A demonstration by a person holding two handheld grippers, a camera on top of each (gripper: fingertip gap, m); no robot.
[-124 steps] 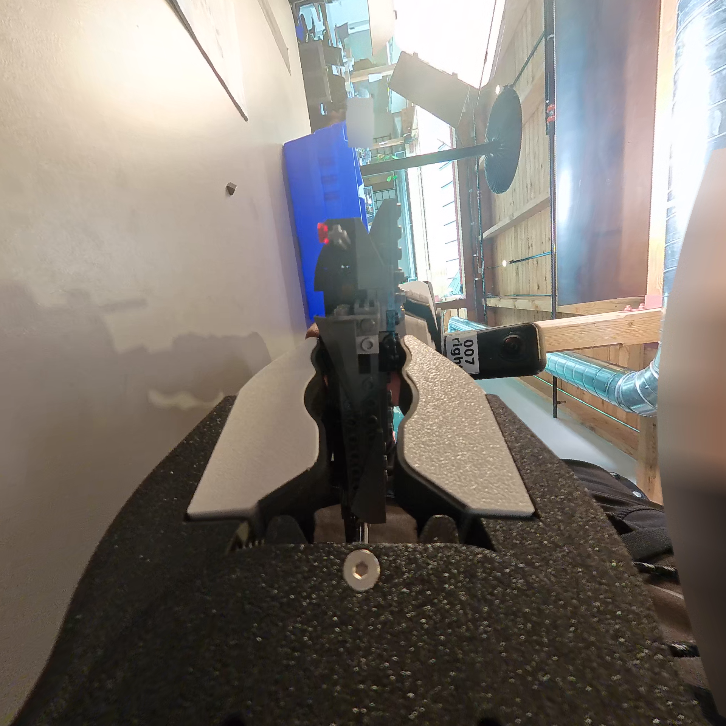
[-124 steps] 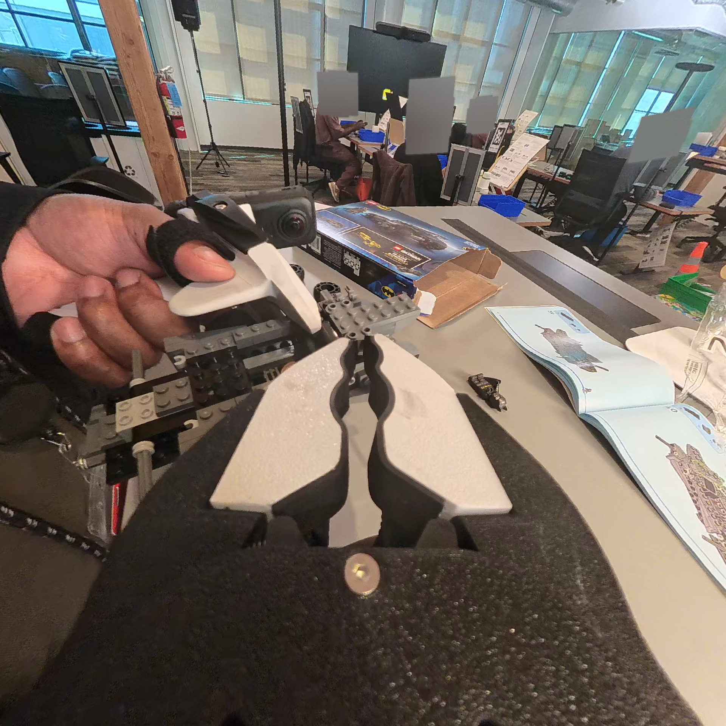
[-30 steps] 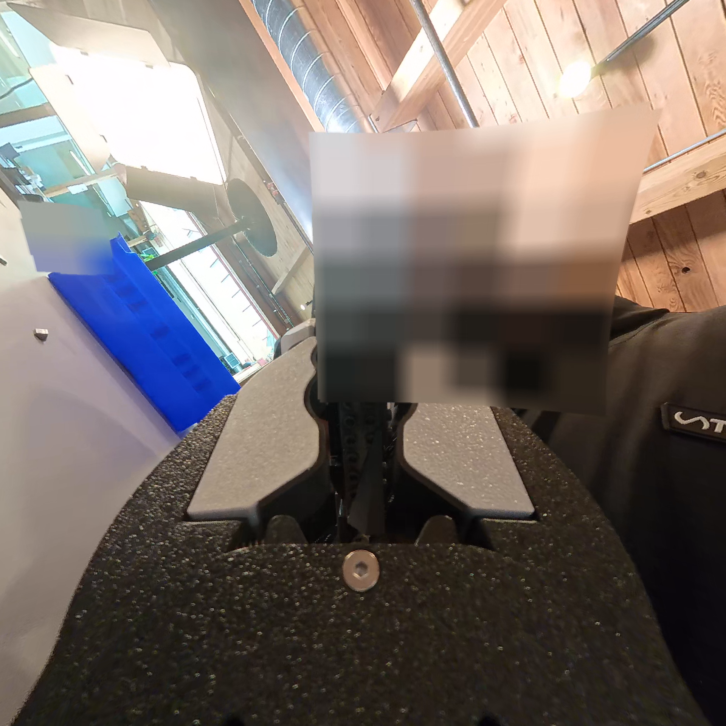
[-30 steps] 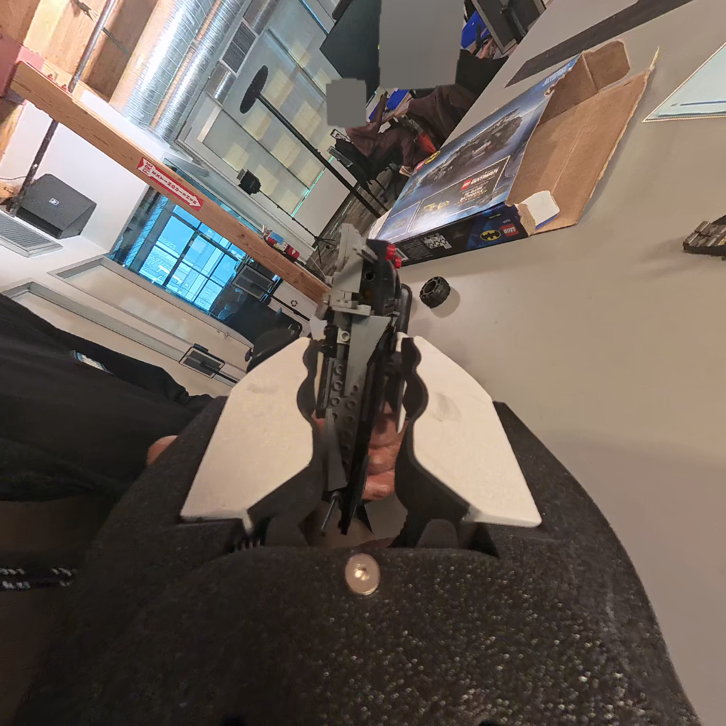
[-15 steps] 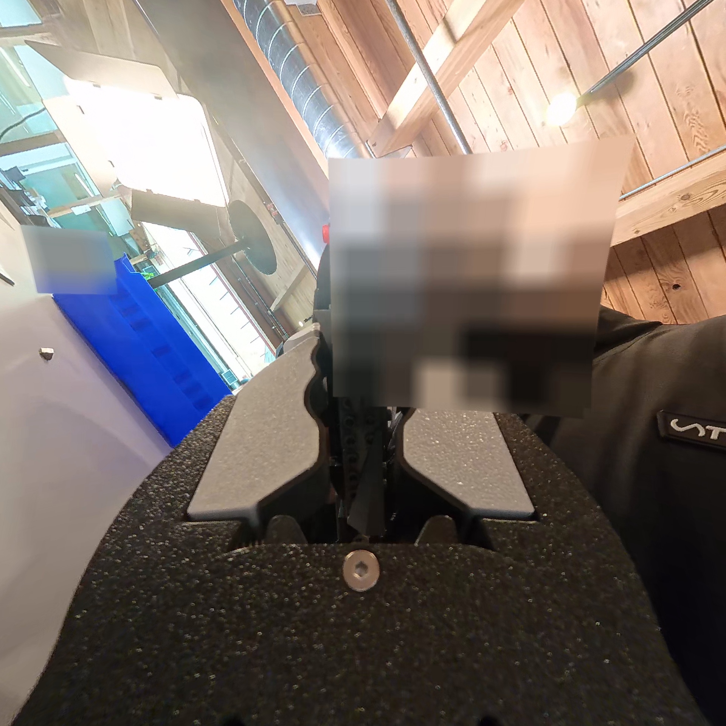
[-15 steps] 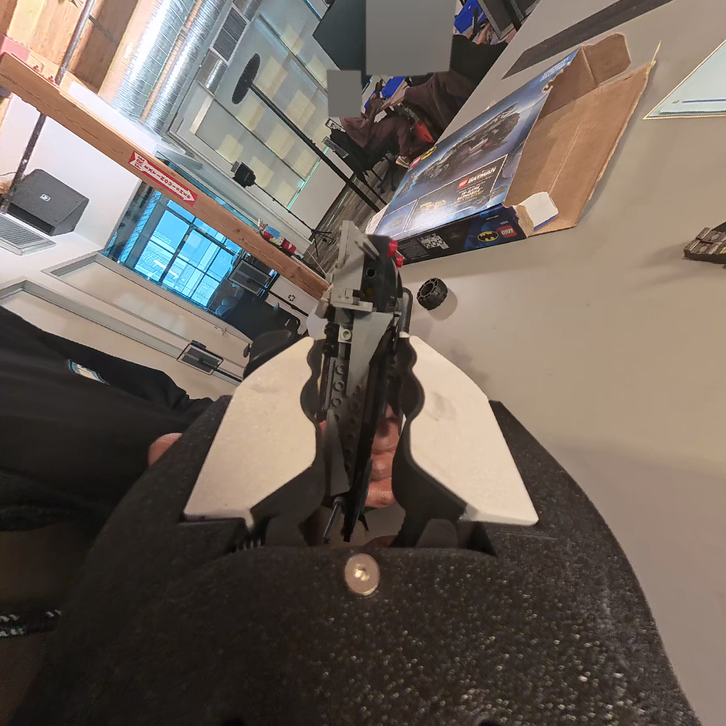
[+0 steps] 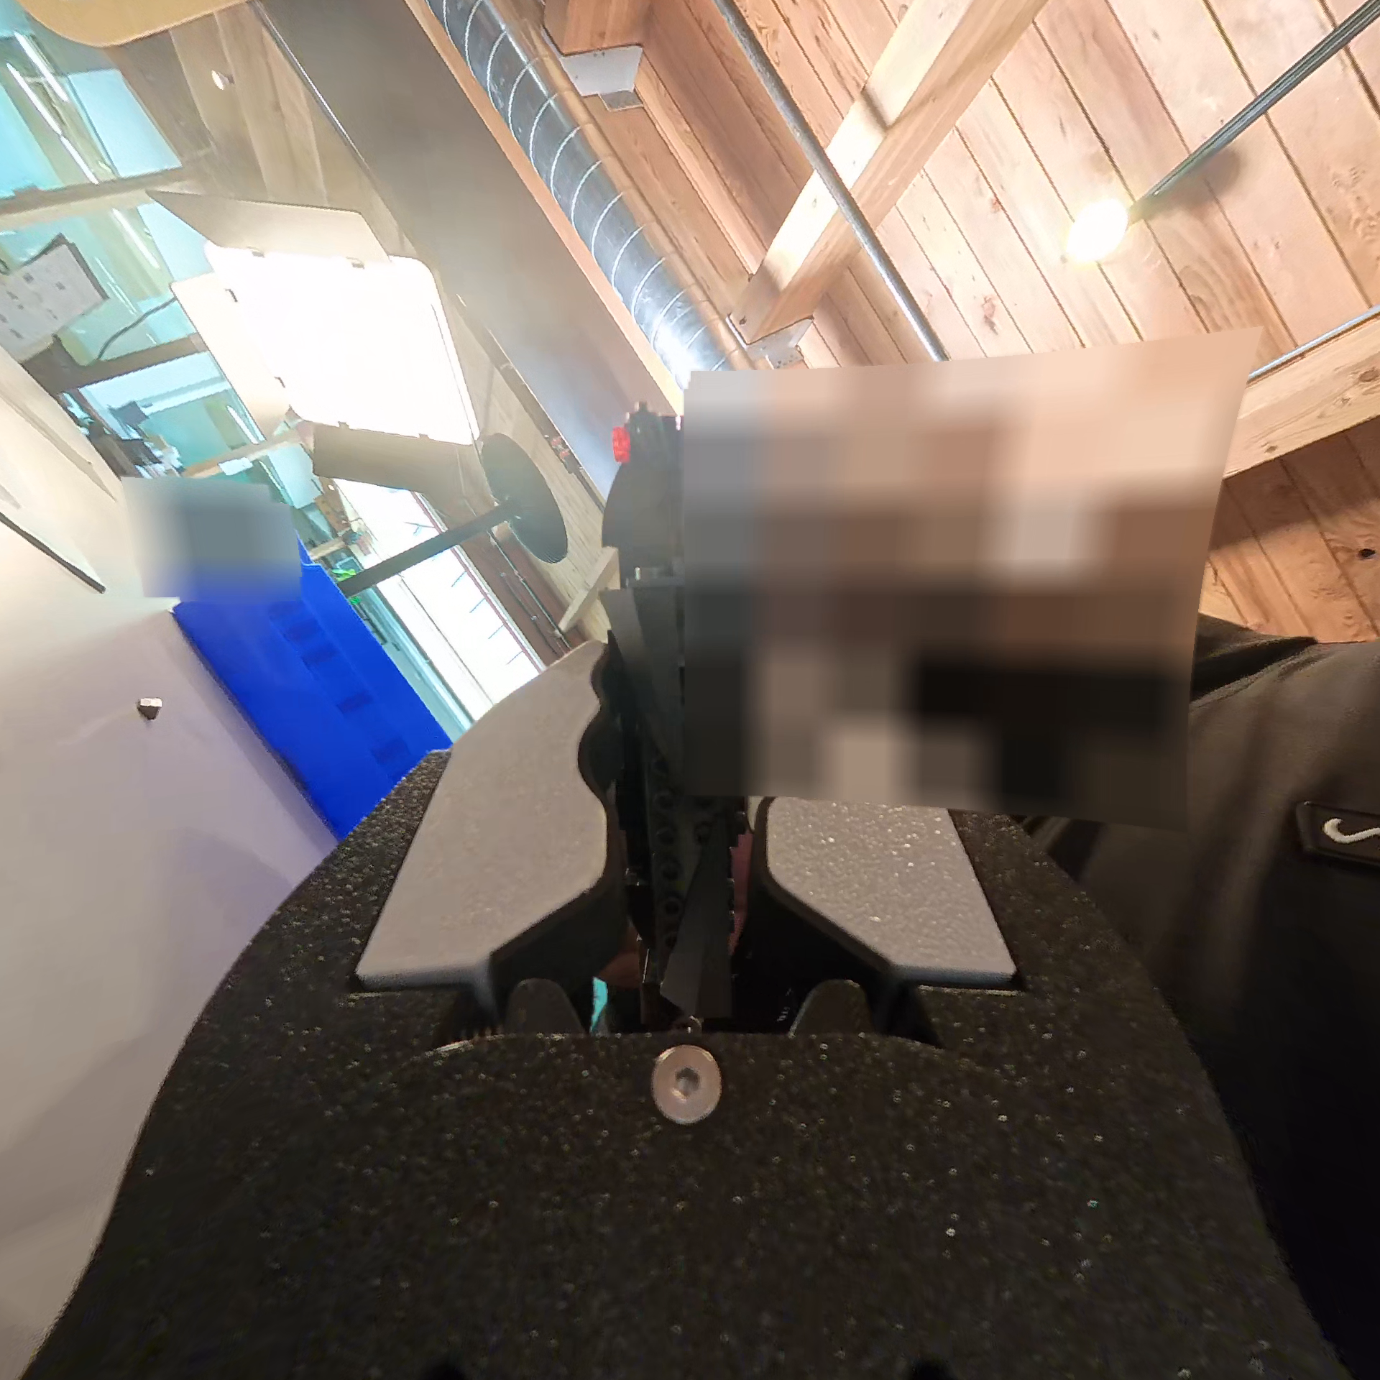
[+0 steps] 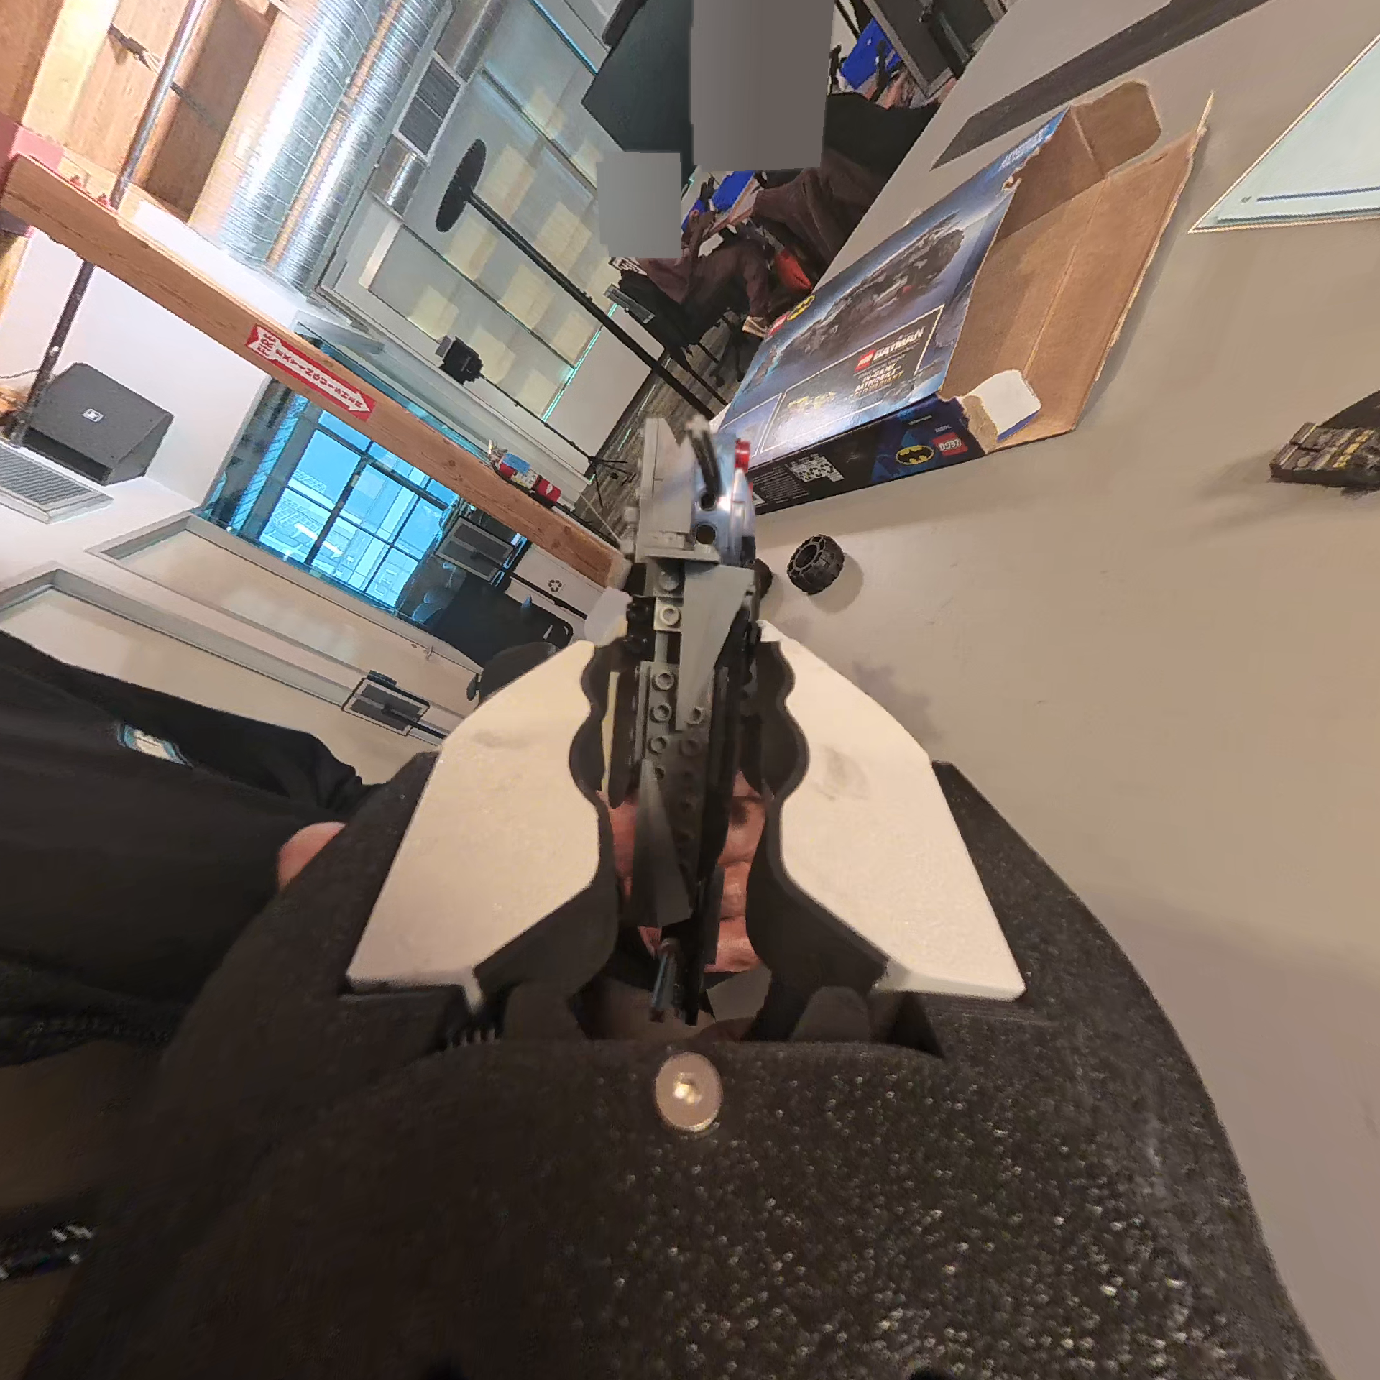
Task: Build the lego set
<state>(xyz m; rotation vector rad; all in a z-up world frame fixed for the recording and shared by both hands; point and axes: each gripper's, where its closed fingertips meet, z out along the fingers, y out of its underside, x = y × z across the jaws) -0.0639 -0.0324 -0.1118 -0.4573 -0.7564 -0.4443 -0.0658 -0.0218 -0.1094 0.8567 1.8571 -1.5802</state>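
- Wooden ceiling planks [image 7: 1120, 112] with a silver air duct [image 7: 597, 209] fill the upper part of the left wrist view; tall windows and a wooden beam [image 8: 299, 358] show in the right wrist view.
- Pale grey counter [image 8: 1083, 709] fills the right side of the right wrist view, tilted steeply because the camera is rolled over.
- Left gripper [image 7: 676, 717] has its fingers [image 7: 523, 806] partly closed around a dark grey and black brick model [image 7: 657, 747]. The model stands on edge in the gap and juts past the fingertips, with a small red piece at its far end. The right fingertip is behind a blurred patch, so contact on that side cannot be judged.
- Right gripper [image 8: 683, 672] has its white fingers [image 8: 508, 806] partly closed on a grey and black brick model, also on edge, studs facing the camera. Both pads sit against its sides. It reaches beyond the fingertips and ends in a light grey part with a red stud.
- A hand [image 8: 735, 881] shows in the gap under the model, behind the fingers.
- On the counter lie a small black tyre [image 8: 815, 564] just beyond the model's tip, a blue printed box [image 8: 881, 358] with an open cardboard flap farther off, and a small dark brick piece [image 8: 1329, 455] well to the right.
- A blue bin [image 7: 314, 709] stands on the counter at the left of the left wrist view.
- A person's black sleeve [image 8: 134, 821] fills the left of the right wrist view.
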